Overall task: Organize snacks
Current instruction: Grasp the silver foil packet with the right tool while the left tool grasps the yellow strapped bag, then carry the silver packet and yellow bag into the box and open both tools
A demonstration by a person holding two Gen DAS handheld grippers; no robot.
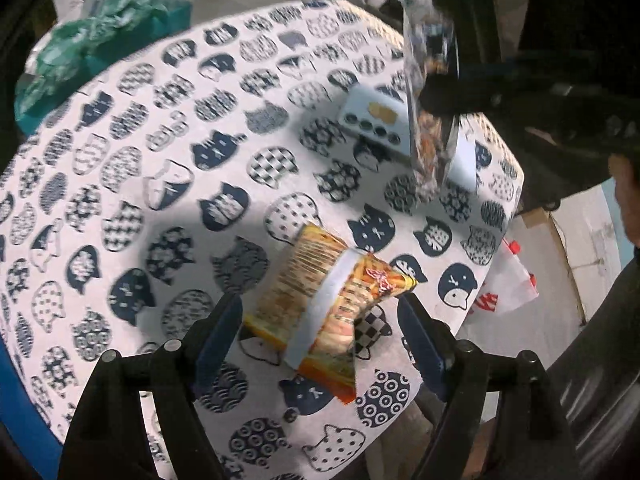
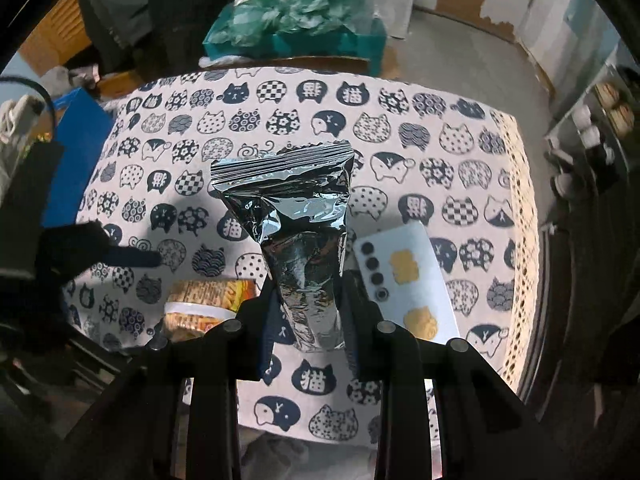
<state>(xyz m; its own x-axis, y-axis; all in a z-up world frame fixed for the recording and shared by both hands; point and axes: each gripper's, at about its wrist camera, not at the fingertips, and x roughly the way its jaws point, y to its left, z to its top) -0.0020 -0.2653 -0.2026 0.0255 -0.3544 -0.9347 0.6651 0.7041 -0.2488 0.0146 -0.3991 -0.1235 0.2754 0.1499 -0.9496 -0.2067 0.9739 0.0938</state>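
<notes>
While clamped in right tongs (image 2: pixel 308 312), silver foil snack bag (image 2: pixel 288 232) held upright above cat-print surface (image 2: pixel 440 140), lower part pinched between both fingers. Left tongs (image 1: pixel 320 332) spread apart, straddling orange snack packet (image 1: pixel 320 304) lying flat on surface near its front edge, fingers not touching it. White card with dark dots and yellow shapes (image 2: pixel 404 276) flat just right of foil bag. Farther back, teal box stuffed with green plastic (image 2: pixel 296 28) beyond surface's far edge.
</notes>
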